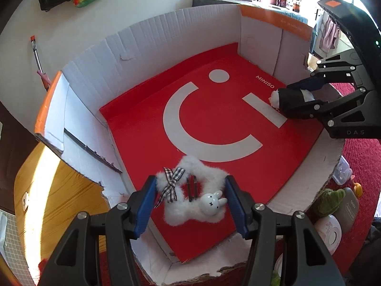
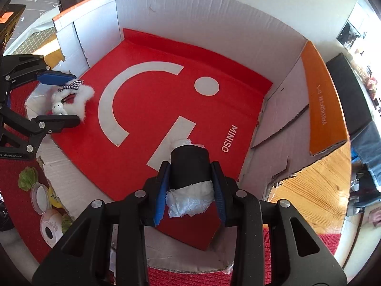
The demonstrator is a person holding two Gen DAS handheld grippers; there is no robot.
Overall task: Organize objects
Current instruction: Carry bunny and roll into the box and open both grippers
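Left wrist view alone shows lighter (image 1: 40, 64) on wall, left gripper (image 1: 190, 197) clamped on fluffy white star clip (image 1: 190, 190) with bunny and checked bow, over red-lined cardboard box (image 1: 147, 38), right gripper (image 2: 191, 186) grasping black-banded white roll (image 2: 190, 169), low inside box.

My left gripper (image 1: 190, 202) and right gripper (image 2: 191, 186) are matte black linkages with round silver pivot screws and ribbed blue pads (image 1: 145, 205) on the fingers. At the upper right of the left view, my right unit's black housing carries an orange square patch (image 1: 333, 2) and pale "DAS" lettering (image 1: 355, 132).
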